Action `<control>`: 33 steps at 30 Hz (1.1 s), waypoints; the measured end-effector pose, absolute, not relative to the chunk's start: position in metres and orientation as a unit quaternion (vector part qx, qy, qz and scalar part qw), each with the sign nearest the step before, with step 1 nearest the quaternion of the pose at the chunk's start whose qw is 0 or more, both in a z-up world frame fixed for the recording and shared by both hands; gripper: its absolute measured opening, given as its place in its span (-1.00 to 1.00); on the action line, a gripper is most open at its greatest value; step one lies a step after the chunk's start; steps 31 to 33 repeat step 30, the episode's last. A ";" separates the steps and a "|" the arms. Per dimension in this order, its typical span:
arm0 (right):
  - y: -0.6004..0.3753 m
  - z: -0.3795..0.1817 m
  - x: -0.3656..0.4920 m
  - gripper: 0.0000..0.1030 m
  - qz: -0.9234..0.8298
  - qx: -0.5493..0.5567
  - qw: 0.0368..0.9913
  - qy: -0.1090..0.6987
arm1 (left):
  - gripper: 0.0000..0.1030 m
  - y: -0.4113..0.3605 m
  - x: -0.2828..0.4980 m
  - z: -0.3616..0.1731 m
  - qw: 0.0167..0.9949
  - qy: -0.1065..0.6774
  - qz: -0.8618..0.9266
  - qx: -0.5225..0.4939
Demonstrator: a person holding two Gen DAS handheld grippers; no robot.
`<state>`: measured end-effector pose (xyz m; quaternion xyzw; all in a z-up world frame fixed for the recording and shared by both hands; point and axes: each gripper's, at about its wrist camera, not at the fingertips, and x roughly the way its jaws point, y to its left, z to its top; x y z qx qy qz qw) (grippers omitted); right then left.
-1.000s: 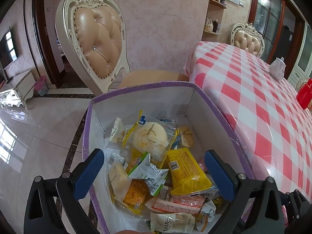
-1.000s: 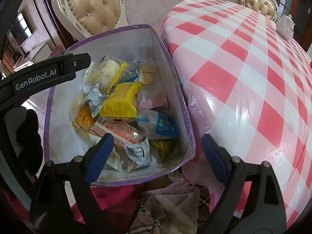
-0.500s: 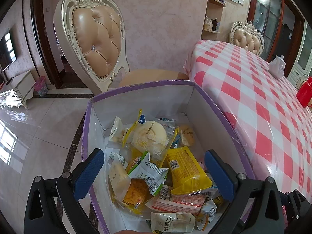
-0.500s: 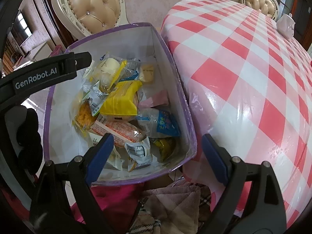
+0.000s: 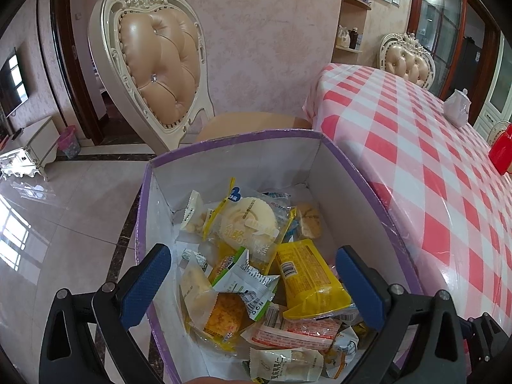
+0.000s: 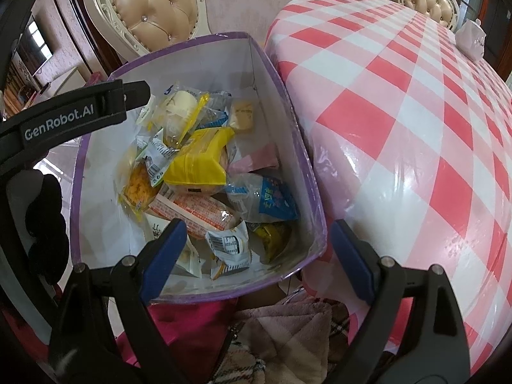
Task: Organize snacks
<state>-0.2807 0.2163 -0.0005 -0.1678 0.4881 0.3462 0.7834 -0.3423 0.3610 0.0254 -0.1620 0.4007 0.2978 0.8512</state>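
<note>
My right claw (image 6: pixel 256 252) hangs with its blue pads spread wide and nothing between them, poised over the near end of the box (image 6: pixel 300 147). My left claw (image 5: pixel 252 283) is just as wide apart and empty, tilted down over the same box (image 5: pixel 358 185); in the right view I see its black arm reaching in across the left rim. Under both claws the snacks lie in a loose heap on the box floor: a yellow packet (image 5: pixel 307 275) in the middle, a round pale cake in clear wrap (image 5: pixel 248 224) at the far end, an orange-and-white wrapper (image 6: pixel 195 211) near me, and a blue-and-clear bag (image 6: pixel 268 198) against the right wall. The purple-edged box sits just beside the table with the red checked cloth (image 6: pixel 416 112) on its right. Beyond the far wall stands a padded chair (image 5: pixel 156 67).
</note>
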 end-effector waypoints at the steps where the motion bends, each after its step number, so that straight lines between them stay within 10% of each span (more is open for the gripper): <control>1: 0.217 0.000 -0.281 0.79 0.346 -0.168 0.783 0.488 | 1.00 0.361 -0.342 0.025 0.851 0.401 0.298 -0.162; 33: 0.217 -0.005 -0.282 0.79 0.348 -0.169 0.779 0.494 | 1.00 0.359 -0.343 0.022 0.846 0.399 0.325 -0.144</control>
